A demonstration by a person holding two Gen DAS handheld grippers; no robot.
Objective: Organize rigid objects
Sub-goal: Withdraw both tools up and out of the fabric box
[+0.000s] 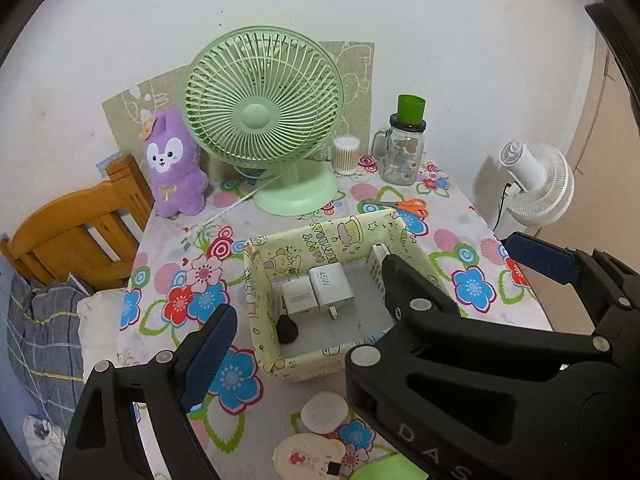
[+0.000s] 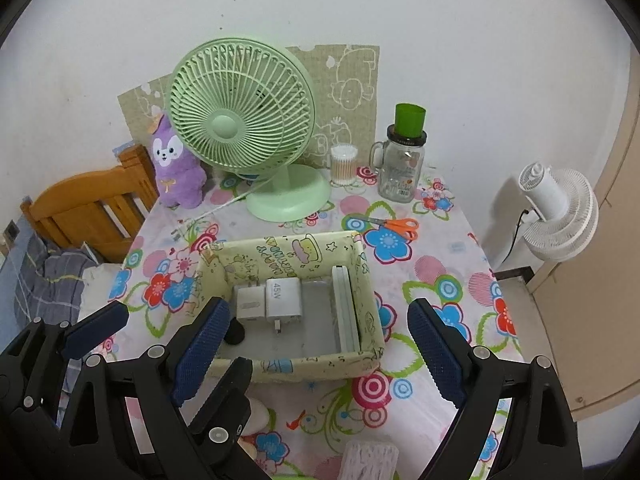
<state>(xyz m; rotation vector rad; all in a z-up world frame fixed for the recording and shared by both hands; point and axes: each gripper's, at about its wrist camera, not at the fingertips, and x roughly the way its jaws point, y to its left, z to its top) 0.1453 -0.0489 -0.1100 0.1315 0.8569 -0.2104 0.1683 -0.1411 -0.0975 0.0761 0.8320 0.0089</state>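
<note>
A yellow cartoon-print box [image 1: 280,344] [image 2: 296,364] stands mid-table. Inside lie two white chargers [image 1: 320,290] [image 2: 272,300], a small black object [image 1: 287,331] [image 2: 235,334] and a flat white slab [image 2: 345,308] leaning on its right wall. Orange-handled scissors [image 1: 410,206] [image 2: 396,226] lie behind the box. My left gripper [image 1: 320,336] hovers open and empty over the box's near side; its right finger is hidden behind the right gripper's black finger. My right gripper [image 2: 320,308] is open and empty above the box. The two grippers overlap side by side.
A green desk fan [image 1: 262,120], a purple plush [image 1: 172,164], a cotton-swab tub [image 1: 346,156] and a glass jar with a green cup [image 1: 402,152] line the back. Round white discs [image 1: 323,412] lie near me. A wooden chair [image 1: 76,236] and bedding stand left; a white fan [image 1: 536,184] stands right.
</note>
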